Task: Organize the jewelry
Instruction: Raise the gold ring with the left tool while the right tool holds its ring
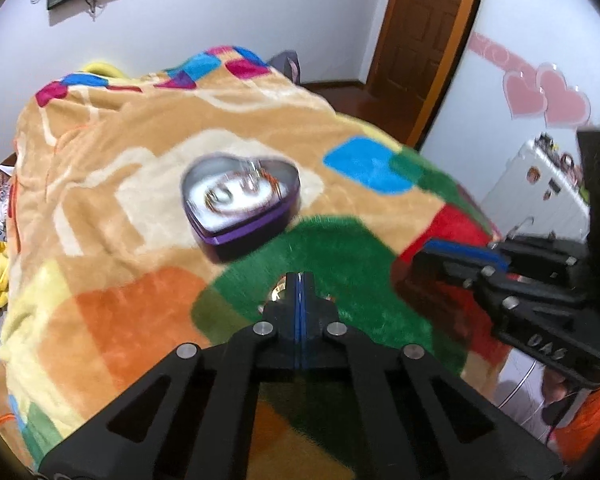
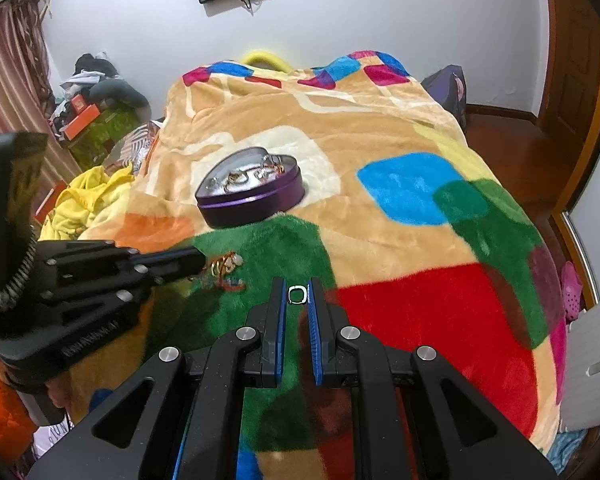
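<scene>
**Ana:** Purple heart-shaped tin (image 2: 249,194) sits open on the plush patchwork blanket (image 2: 400,232), right where the tan meets the green patch, with several rings lying inside

**Ben:** And the left gripper (image 1: 299,280)? In its own camera the two blue pads are pressed flat together, with something small and gold (image 1: 278,291) peeking out just beside the left finger

**Ana:** From the right wrist view that same gripper (image 2: 202,258) comes in from the left, its tip touching a gold ring piece (image 2: 224,266) with pale stones. Whether the ring is pinched or merely beside the tip, I cannot tell

**Ben:** Below it on the green lies a little reddish tangle (image 2: 224,284), too blurred to name

**Ana:** Now the right gripper (image 2: 297,294): narrow gap, and a small silver ring (image 2: 296,294) sits between the blue pads at the very tips, clamped on both sides

**Ben:** Tin is beyond both grippers, well apart from the silver ring, nearer the gold one
</scene>
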The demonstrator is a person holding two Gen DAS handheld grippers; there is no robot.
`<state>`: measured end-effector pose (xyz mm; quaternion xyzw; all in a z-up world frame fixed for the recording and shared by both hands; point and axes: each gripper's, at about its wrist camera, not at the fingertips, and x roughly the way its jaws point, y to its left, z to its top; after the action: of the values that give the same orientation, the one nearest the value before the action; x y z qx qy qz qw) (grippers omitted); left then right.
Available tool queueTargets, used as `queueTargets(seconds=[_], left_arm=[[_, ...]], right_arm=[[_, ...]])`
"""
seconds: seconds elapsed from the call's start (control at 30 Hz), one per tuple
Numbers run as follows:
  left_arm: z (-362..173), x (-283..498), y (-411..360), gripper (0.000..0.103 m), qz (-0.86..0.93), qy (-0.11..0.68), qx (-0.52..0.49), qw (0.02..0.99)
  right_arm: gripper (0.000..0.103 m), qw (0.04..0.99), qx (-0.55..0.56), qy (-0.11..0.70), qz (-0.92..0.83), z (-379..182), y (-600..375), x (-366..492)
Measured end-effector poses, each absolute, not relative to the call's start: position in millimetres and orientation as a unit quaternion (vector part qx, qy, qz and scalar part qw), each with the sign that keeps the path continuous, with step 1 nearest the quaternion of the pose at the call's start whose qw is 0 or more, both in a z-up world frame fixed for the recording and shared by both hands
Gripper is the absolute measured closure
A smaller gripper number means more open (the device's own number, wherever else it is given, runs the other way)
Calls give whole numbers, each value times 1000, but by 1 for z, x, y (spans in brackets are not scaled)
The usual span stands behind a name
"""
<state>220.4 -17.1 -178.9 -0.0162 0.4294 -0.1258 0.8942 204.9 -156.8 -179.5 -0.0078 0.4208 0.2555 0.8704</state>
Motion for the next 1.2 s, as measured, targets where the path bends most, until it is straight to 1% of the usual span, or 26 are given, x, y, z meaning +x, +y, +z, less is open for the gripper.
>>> queueTargets(seconds=[0.2, 0.3, 0.37, 0.43, 0.47, 0.67, 0.8, 0.87, 0.9, 0.93, 0.97, 1.1, 1.2], left_arm=[[-143, 218, -8, 103, -122, 391, -17, 912], [-145, 220, -7, 103, -132, 403, -17, 905], [-154, 220, -9, 96, -133, 417, -15, 899], [-169, 220, -11, 77, -130, 438, -11, 890], [-177, 219, -12, 76, -129, 446, -10, 886], [-222, 222, -15, 76, -127, 498, -20, 857], [-232, 223, -18, 76, -125, 495, -24, 860], [-231, 223, -18, 79, -125, 490, -25, 862], [-232, 223, -18, 85, -124, 489, -23, 863], [-232, 223, -18, 94, -123, 489, -22, 863], [-231, 223, -18, 96, -123, 488, -22, 864], [-223, 220, -15, 96, -115, 478, -23, 870], [-207, 217, -11, 96, -109, 461, -18, 881]], right_arm=[[94, 876, -7, 405, 260, -167, -152, 209], [94, 879, -7, 398, 262, -161, -149, 209], [94, 880, -5, 396, 263, -160, -148, 208], [94, 879, -4, 397, 264, -160, -148, 208], [94, 878, -3, 399, 265, -161, -149, 208], [94, 872, -6, 413, 262, -168, -151, 209], [94, 872, -5, 414, 261, -167, -152, 209], [94, 872, -4, 413, 261, -166, -153, 209], [94, 872, -5, 412, 262, -165, -152, 209], [94, 872, -5, 412, 263, -165, -152, 209], [94, 873, -6, 411, 264, -165, -150, 209], [94, 873, -5, 407, 268, -163, -147, 208], [94, 874, -6, 404, 270, -161, -145, 209]])
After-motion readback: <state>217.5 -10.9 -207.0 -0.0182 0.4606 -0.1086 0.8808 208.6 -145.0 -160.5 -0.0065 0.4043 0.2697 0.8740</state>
